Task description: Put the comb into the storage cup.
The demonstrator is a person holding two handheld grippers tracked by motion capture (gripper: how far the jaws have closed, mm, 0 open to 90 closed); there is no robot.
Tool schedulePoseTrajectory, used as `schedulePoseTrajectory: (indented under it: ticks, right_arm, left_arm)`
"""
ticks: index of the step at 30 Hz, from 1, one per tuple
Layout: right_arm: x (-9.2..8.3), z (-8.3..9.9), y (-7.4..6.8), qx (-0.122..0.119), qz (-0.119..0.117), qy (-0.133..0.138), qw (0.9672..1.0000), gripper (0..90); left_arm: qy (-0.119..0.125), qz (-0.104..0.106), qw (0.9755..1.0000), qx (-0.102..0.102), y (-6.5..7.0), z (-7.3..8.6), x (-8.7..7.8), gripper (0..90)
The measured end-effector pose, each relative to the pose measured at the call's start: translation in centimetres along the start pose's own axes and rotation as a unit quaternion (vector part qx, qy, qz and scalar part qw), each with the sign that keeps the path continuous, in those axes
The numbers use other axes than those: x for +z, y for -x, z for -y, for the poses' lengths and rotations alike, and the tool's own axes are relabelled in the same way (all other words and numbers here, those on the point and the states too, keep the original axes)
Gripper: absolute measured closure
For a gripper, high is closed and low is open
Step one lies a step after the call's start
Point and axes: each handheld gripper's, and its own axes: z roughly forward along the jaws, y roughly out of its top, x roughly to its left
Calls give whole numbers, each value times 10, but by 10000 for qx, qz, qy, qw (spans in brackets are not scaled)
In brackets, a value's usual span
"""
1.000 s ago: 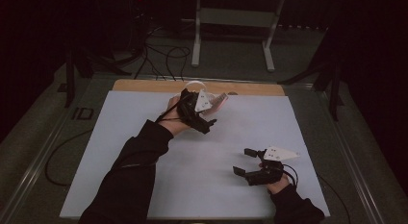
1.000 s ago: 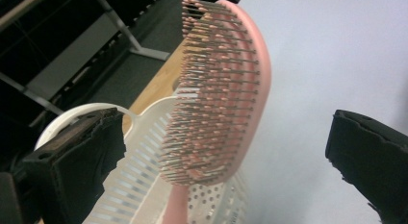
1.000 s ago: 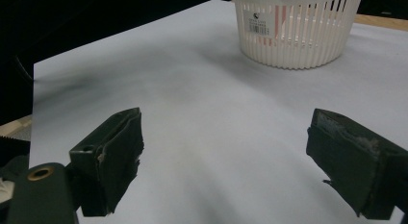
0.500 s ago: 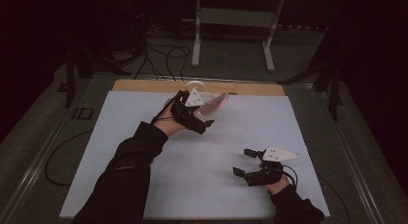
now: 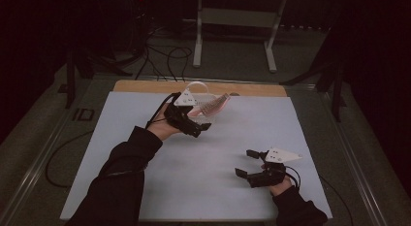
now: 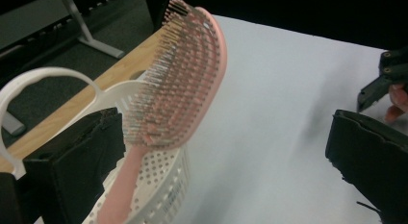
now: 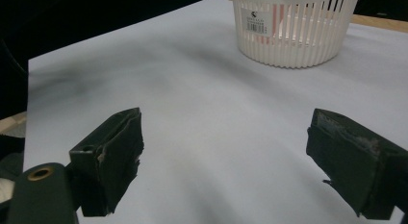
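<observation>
A pink hairbrush [image 6: 185, 84] stands handle-down in a white slotted basket [image 6: 159, 185], its bristled head leaning out over the rim. My left gripper [image 6: 226, 156] is open, one jaw beside the brush handle and the other far off to the right, touching nothing. In the high view the brush [image 5: 213, 105] and basket [image 5: 206, 97] sit at the far middle of the white table sheet, with the left gripper [image 5: 199, 125] just in front. My right gripper [image 5: 245, 163] rests open near the front right, empty. From the right gripper [image 7: 226, 152] the basket [image 7: 293, 31] is seen far ahead.
The white sheet [image 5: 203, 158] covers the table, with a wooden strip [image 5: 145, 85] along the far edge. Beyond it stand a metal frame [image 5: 232, 22] and cables on the floor [image 5: 160, 56]. The other gripper [image 6: 385, 84] appears at the right edge of the left gripper view.
The left hand has drawn back slightly toward the person, and the brush head has sunk a little lower into the basket. The right gripper has not moved.
</observation>
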Motion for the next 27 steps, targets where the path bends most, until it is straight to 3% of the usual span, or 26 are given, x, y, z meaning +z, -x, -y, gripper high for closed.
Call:
schedulePoseTrajectory:
  ticks: [27]
  right_arm:
    - [1,-1,-2,-95,40,-45,9999,110]
  left_arm:
    - [-197,-192,9994,-231,4,46,-43,0]
